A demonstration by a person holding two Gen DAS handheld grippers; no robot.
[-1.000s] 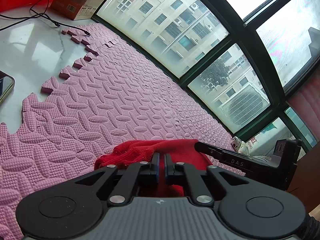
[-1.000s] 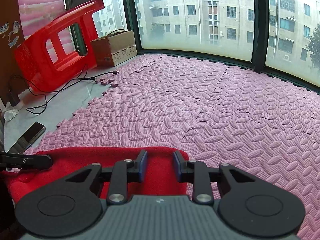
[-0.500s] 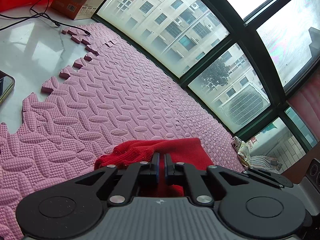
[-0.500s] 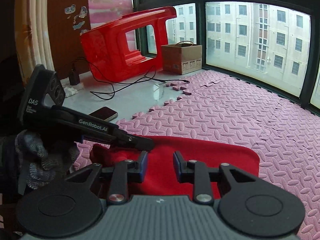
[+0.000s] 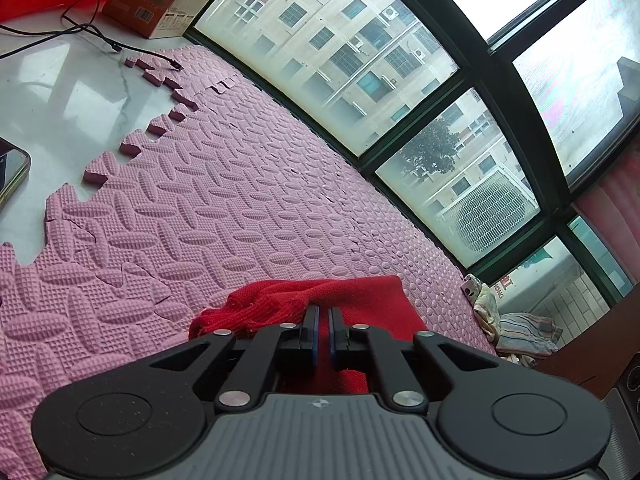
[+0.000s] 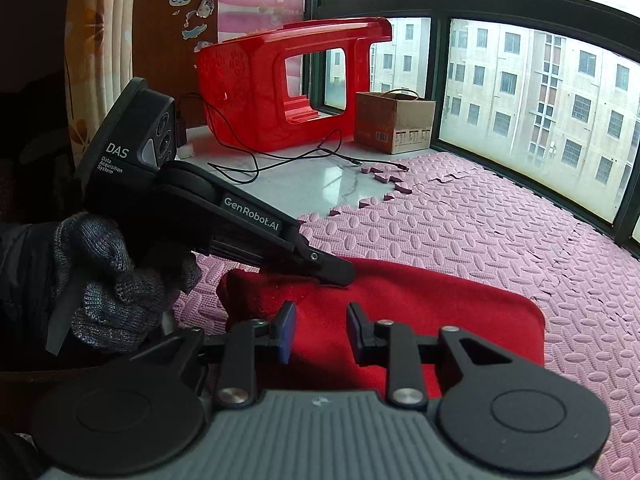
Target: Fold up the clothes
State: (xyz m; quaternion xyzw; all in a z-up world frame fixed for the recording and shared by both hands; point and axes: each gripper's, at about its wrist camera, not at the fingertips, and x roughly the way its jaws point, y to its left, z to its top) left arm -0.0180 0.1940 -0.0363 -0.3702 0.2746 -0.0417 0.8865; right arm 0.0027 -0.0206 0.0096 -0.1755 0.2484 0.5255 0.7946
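A: Red garment (image 6: pixel 420 320) lies folded flat on the pink foam floor mat (image 6: pixel 480 220), near the mat's ragged edge by the bare tile. Left claw (image 5: pixel 322 322) is pinched nearly closed on a bunched knit edge of it.

B: Right claw (image 6: pixel 321 328)?

A: Parted wide, empty, hovering just over the near side of the cloth. Garment lies straight ahead of it, long axis running crosswise, left to right.

B: Which hand is nearer the loose end?

A: Left, at the rumpled end. My guess: right must take the opposite, smooth end before any further fold.
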